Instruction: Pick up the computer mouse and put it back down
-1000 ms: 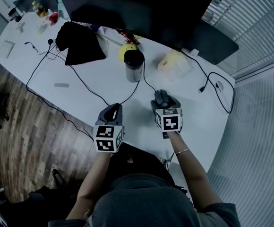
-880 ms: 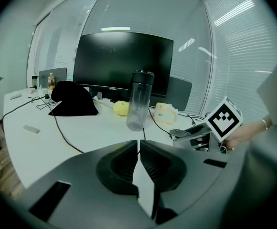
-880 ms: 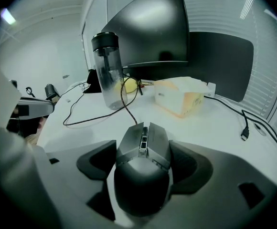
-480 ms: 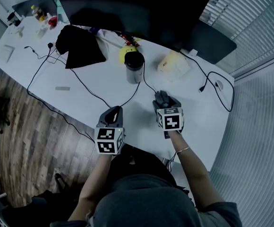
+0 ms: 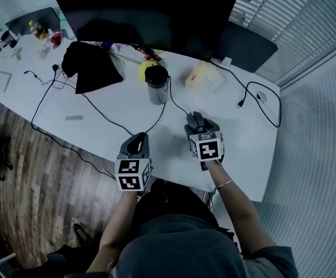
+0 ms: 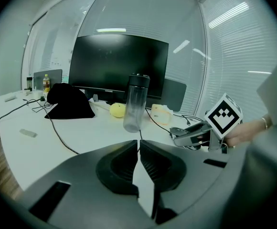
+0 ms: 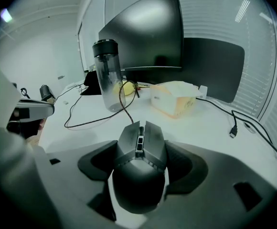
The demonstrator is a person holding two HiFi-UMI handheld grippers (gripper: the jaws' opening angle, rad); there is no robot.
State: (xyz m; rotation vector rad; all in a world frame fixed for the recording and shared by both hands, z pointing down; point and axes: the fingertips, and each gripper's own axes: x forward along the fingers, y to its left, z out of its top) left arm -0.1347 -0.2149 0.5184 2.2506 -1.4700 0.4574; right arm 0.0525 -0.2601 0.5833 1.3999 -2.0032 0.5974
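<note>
Dark grey and angular, the computer mouse (image 7: 138, 175) is sitting on the white desk (image 5: 98, 106), low and centre in the right gripper view and just right of centre in the head view. The right gripper (image 7: 141, 149) is straddling it. Its jaws have just been closing with the mouse between them, and the ribbed pads are now pressing against both flanks near the front. A thin strip of desk is showing beside the narrower rear. The left gripper (image 6: 138, 144) is idling at the lower left of the head view with its jaws drawn together on nothing, well apart from the mouse.

The pick-up step seems to be in hand: the grasp is being made, and the mouse is apparently not yet leaving the surface. The next move is probably calling for a straight, gentle lift, keeping the grip firm on the smooth sloped sides and leaving slack in the cable (image 7: 124, 106).

The mouse's long axis is running in line with the gripper. Its nose and scroll wheel are pointing away from the person, towards the upper part of the frame, where the clear tumbler (image 7: 107, 75) and the monitor (image 7: 148, 37) are standing.
</note>
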